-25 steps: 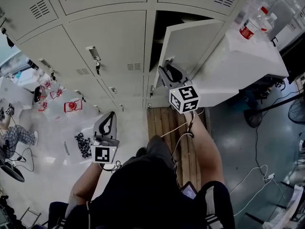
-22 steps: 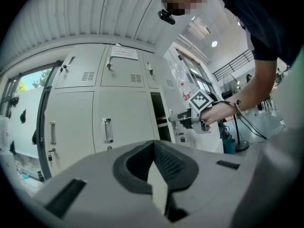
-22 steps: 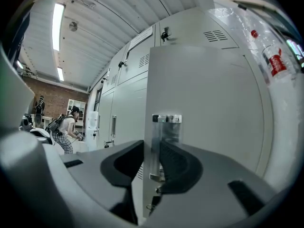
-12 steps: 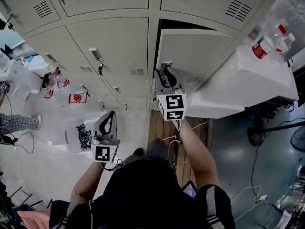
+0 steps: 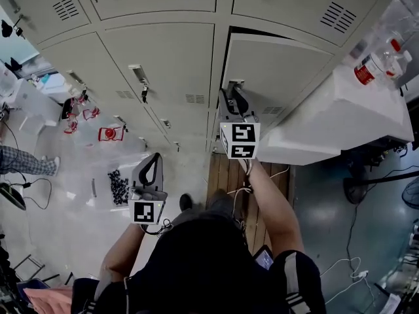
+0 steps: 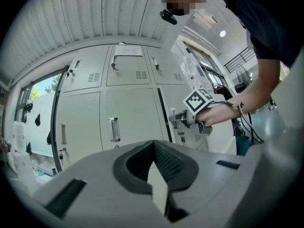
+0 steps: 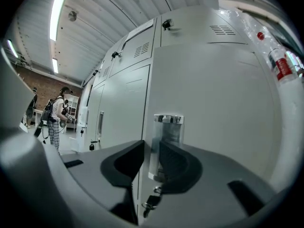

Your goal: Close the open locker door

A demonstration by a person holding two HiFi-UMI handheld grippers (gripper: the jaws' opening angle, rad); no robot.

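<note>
The person wore a black short-sleeved top (image 5: 196, 267) with white stripes (image 5: 291, 292) at the shoulder. The grey left gripper (image 5: 154, 159) and right gripper (image 5: 232, 91) each bore a black-and-white marker cube (image 5: 239, 140) behind dark ridged fingers (image 6: 167, 161). A pale cable (image 5: 239, 191) trailed from the right gripper.

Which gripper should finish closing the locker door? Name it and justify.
Right. The right gripper grips the handle of the ajar locker door; the left gripper hangs shut and empty, well short of the lockers.
</note>
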